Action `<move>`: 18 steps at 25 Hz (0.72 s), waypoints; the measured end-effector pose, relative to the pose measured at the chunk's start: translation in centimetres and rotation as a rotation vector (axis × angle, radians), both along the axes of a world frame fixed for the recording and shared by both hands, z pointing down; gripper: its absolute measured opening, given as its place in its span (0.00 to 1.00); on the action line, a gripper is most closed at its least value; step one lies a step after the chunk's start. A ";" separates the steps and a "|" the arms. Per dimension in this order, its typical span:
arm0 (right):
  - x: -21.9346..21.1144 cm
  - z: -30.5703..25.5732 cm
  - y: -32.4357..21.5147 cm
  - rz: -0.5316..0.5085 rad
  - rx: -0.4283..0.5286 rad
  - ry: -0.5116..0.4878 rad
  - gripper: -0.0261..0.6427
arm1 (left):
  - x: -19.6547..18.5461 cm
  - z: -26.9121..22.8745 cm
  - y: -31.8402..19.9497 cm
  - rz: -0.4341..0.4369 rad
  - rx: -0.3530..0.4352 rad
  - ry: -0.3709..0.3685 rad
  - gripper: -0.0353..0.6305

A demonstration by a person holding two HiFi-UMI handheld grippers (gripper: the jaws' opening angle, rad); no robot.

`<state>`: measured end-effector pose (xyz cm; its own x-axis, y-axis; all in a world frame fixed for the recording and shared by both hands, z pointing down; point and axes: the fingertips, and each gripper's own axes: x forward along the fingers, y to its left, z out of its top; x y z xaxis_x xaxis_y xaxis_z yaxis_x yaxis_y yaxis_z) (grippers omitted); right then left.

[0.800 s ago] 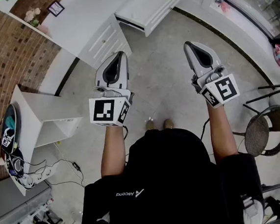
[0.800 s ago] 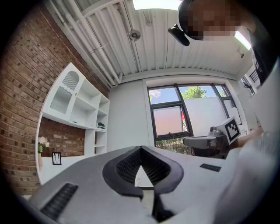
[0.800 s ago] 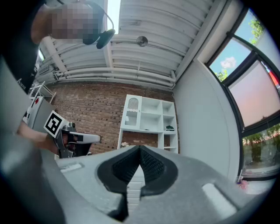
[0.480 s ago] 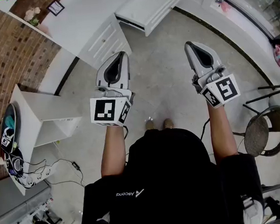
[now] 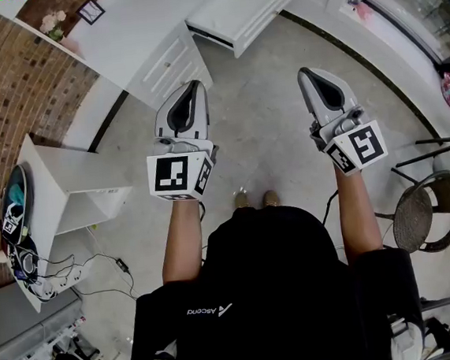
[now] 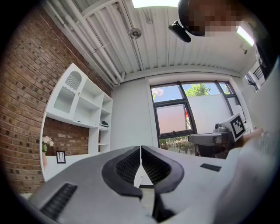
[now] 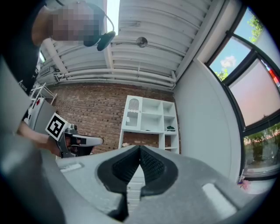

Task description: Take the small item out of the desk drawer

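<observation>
In the head view both grippers are held up at chest height, side by side, pointing toward a white desk (image 5: pixel 135 25) with closed drawer fronts (image 5: pixel 171 68). The left gripper (image 5: pixel 194 84) is shut and empty, its tip over the floor just short of those drawers. My right gripper (image 5: pixel 302 71) is also shut and empty, over bare floor. In the left gripper view the left gripper (image 6: pixel 140 148) has its jaws pressed together, aimed at a wall and window. The right gripper (image 7: pixel 140 148) shows jaws meeting too, facing a white shelf unit (image 7: pixel 148 120). No small item is in sight.
A low white cabinet (image 5: pixel 240 9) stands beyond the desk. A white side table (image 5: pixel 64 191) with cables and a power strip (image 5: pixel 45 286) sits at the left by the brick wall. A wicker chair (image 5: pixel 430 211) stands at the right. Grey floor lies between the grippers.
The left gripper has drifted very slightly to the right. The right gripper and the person's stance are unchanged.
</observation>
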<state>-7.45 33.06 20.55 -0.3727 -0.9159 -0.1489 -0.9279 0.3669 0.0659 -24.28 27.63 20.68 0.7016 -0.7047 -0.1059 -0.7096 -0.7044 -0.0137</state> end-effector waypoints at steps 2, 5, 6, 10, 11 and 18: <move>0.0 -0.1 0.2 -0.003 0.001 0.002 0.04 | -0.1 0.3 -0.2 -0.018 -0.013 -0.014 0.10; 0.0 -0.3 0.3 -0.008 0.004 0.006 0.04 | 0.0 0.7 -0.5 -0.031 -0.030 -0.030 0.19; 0.1 -0.3 0.4 -0.010 0.005 0.007 0.04 | 0.1 0.9 -0.6 -0.036 -0.036 -0.034 0.22; 0.5 -0.2 0.3 -0.018 0.006 0.008 0.04 | 0.3 1.5 -1.1 -0.056 -0.052 -0.045 0.30; 0.6 -0.2 0.3 -0.021 0.006 0.009 0.04 | 0.3 1.6 -1.3 -0.063 -0.055 -0.046 0.31; 2.6 -0.1 -0.4 -0.045 0.003 0.008 0.04 | 1.9 2.2 -3.1 -0.109 -0.082 -0.067 0.33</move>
<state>-4.85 32.64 20.49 -0.4151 -0.8976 -0.1486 -0.9098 0.4084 0.0742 -22.37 24.54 22.91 0.6241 -0.7813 -0.0003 -0.7813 -0.6241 -0.0093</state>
